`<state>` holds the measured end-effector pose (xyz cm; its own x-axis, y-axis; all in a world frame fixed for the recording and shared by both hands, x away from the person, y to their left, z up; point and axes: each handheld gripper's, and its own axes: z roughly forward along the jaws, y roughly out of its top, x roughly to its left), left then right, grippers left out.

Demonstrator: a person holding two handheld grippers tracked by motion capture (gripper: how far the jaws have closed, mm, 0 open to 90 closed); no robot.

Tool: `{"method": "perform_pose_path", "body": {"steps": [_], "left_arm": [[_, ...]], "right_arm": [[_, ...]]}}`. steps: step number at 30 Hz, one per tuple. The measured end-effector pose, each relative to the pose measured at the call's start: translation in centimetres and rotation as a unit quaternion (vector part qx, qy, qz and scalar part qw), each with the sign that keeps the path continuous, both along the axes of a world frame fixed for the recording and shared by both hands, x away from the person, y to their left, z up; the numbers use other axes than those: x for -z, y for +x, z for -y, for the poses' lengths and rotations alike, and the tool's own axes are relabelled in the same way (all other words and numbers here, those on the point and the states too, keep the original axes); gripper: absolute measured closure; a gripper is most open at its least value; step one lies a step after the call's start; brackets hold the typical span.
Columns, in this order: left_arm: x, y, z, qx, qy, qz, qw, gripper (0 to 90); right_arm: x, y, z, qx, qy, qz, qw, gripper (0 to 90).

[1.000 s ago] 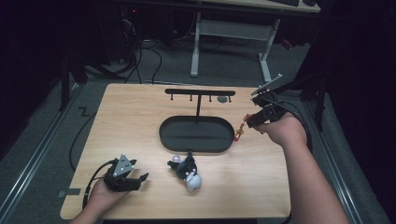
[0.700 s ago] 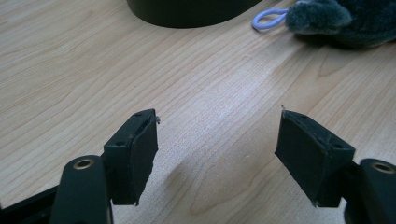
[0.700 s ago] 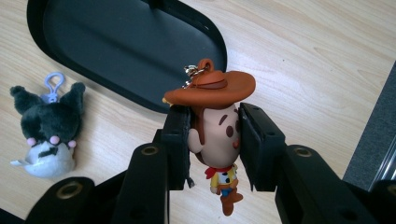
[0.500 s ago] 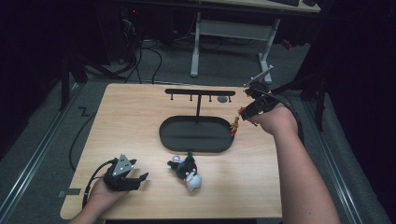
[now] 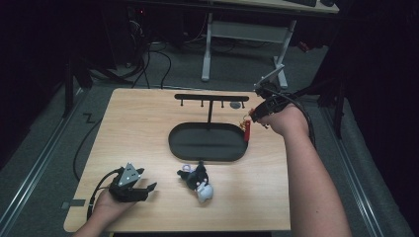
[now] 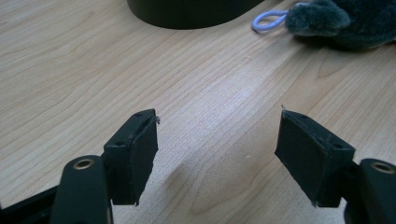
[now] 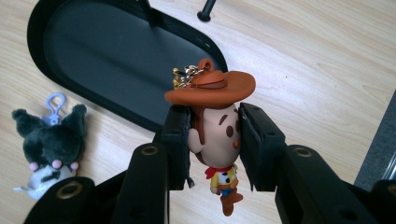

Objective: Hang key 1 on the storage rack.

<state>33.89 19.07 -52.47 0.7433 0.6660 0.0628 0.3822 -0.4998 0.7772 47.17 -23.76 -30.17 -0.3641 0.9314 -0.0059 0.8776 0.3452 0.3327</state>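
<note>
At three o'clock of tray (image 5: 178,143), our right gripper (image 7: 215,135) clamps cowboy keychain (image 7: 215,135) by head. We judge: keep ring upright, approach rack (image 5: 211,98) peg slowly. Left gripper (image 6: 217,149) jaws apart, idle.

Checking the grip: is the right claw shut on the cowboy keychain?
Yes: the right claw pads press both sides of the cowboy keychain head.
</note>
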Motion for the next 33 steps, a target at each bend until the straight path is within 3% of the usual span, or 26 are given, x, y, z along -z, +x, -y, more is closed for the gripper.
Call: {"method": "perform_pose_path", "body": {"steps": [13, 26, 33], "left_arm": [[0.1, 0.0, -0.1, -0.002, 0.003, -0.001, 1.0, 29.6], [0.1, 0.1, -0.4, -0.005, 0.003, -0.001, 1.0, 29.6], [0.1, 0.1, -0.4, -0.005, 0.003, -0.002, 1.0, 29.6]], "right_arm": [[-0.3, 1.7, -0.8, 0.001, 0.002, -0.013, 0.9999, 65.7], [-0.8, 3.1, -1.1, 0.006, 0.0, -0.008, 0.9999, 65.6], [-0.3, 4.0, -0.7, 0.017, 0.0, -0.009, 0.9998, 65.6]]}}
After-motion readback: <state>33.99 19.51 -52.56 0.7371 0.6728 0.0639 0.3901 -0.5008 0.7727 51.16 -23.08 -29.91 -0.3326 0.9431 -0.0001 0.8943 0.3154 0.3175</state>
